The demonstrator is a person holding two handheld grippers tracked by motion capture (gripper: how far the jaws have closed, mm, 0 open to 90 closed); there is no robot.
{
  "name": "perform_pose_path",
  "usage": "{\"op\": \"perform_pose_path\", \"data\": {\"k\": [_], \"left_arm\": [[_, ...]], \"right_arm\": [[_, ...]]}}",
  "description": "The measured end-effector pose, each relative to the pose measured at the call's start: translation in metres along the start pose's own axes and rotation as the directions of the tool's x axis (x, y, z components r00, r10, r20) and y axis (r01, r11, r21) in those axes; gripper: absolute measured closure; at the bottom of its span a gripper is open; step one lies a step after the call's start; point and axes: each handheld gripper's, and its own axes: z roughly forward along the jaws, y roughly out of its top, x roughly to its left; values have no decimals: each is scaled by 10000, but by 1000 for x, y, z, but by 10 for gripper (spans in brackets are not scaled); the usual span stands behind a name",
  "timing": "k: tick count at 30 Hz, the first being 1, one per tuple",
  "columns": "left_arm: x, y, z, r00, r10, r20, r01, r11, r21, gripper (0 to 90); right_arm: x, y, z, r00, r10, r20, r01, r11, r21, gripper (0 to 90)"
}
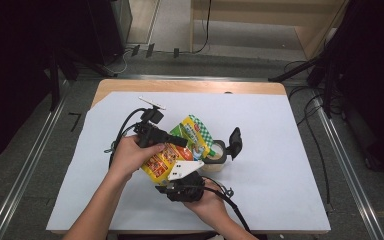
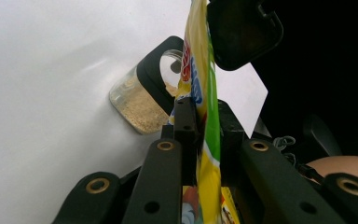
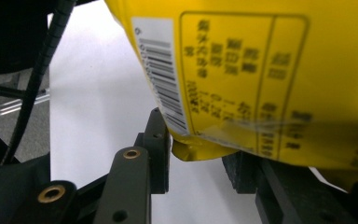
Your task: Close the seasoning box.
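Yellow snack pouch (image 1: 172, 150) was held up over the middle of the white sheet (image 1: 280, 165), between both grippers. Left gripper (image 1: 182, 140) came in from the left, jaws clamped flat on the pouch; in the left gripper view the pouch (image 2: 205, 107) stood edge-on, pinched tight between the two black jaws. Left hand (image 1: 130, 155) wrapped the gripper body.

Right gripper (image 1: 177, 182) sat below the pouch, near the table's front edge, right hand (image 1: 207, 200) under it, grey three-cornered plate on top. In the right gripper view the jaws stood apart, the pouch (image 3: 242, 70) back panel with barcode hanging just above and partly between them, its lower corner in the gap; cannot tell if either jaw touched it.

Clear jar (image 1: 215, 157) with pale grainy contents stood just right of the pouch, black flip lid (image 1: 235, 142) hinged open to its right. In the left gripper view the jar (image 2: 140, 100) lay beyond the jaws, mouth close to the pouch edge.

Open room: wide bare sheet to the right and far side, a narrower strip at left. Front edge close behind the right hand. Wood table edge (image 1: 190, 86) showed at the far side, floor cables (image 1: 315, 130) beyond the right edge.
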Motion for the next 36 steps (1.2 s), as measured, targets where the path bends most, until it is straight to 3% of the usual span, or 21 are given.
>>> {"op": "perform_pose_path", "data": {"k": [8,10,14,19,36], "left_arm": [[1,-1,-4,9998,-187,26,187,9998,14,882],[1,0,-7,10000,-73,14,73,10000,47,888],[2,-1,-14,9995,-126,292,131,9997,-182,894],[4,-1,-22,9993,-221,313,233,9990,-376,895],[15,-4,-42,9966,-501,661,555,9951,-820,900]], "right_arm": [[0,0,-1,10000,71,-41,-71,10000,-4,651],[0,0,0,10000,37,1,-37,10000,22,643],[-2,0,-1,9999,120,100,-119,9999,-44,634],[-5,1,-5,9997,153,180,-149,9996,-225,612],[-13,-2,-6,9961,804,369,-794,9965,-275,585]]}}
